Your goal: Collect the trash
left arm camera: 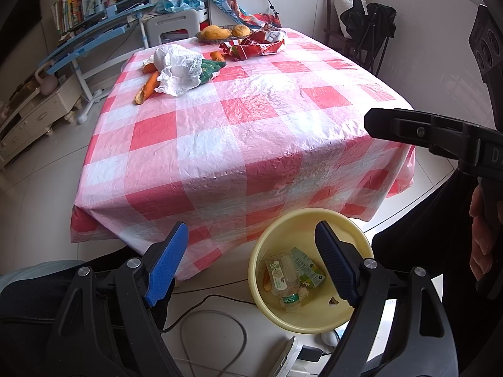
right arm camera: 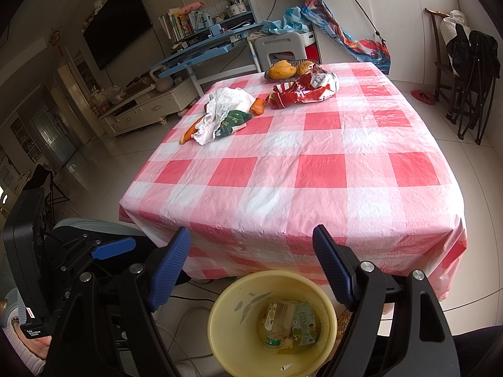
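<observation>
- Yellow bin (right arm camera: 270, 323) is standing on the floor below the table (right arm camera: 314, 169), holding a bottle (right arm camera: 276, 317) and carton (right arm camera: 303, 323).
- Left gripper (left arm camera: 251, 260) and right gripper (right arm camera: 251, 264) are hovering wide apart, gripping nothing.
- Red wrapper (right arm camera: 308, 91) and white bag (right arm camera: 220, 106) are lying at the table's far end.

- Left wrist view rides behind the left gripper (left arm camera: 251, 264), off the table's (left arm camera: 239, 132) near corner, angled down across it.
- Right wrist view sits behind the right gripper (right arm camera: 251, 267), facing the near edge squarely.
- Both share the checked tabletop and yellow bin (left arm camera: 284, 229) just below the fingers.
</observation>
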`<action>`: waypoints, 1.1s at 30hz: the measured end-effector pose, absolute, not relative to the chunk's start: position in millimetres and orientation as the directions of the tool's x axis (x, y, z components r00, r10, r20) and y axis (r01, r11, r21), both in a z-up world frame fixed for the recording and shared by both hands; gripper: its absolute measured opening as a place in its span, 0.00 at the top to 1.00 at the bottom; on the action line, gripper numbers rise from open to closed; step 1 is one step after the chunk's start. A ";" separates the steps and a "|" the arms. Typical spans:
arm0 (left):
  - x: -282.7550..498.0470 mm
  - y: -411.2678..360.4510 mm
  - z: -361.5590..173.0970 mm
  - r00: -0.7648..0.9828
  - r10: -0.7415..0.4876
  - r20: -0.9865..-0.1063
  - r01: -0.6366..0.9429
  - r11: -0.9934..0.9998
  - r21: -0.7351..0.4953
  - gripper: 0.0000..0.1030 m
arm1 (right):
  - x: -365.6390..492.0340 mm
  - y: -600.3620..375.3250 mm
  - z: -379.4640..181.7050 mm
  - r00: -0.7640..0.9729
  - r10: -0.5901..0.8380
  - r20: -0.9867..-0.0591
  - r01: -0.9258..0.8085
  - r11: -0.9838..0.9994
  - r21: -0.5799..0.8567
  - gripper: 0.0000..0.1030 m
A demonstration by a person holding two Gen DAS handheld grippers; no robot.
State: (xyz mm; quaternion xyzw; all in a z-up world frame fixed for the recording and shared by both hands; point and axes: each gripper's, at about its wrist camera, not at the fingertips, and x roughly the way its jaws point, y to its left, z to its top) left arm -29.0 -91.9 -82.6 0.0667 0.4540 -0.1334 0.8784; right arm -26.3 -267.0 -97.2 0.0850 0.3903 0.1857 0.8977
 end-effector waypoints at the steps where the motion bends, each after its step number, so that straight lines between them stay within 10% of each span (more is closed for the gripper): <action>1: -28.9 -91.9 -82.6 0.552 -0.174 -0.815 0.295 0.956 -0.004 0.23 | -26.3 -266.9 -97.3 0.626 0.400 -0.669 -0.267 0.917 0.297 0.26; 33: 43.2 -24.2 -46.6 0.643 -0.126 -0.755 0.047 0.991 -0.125 0.23 | 79.6 -283.3 -65.5 0.628 0.401 -0.667 -0.285 0.916 0.282 0.26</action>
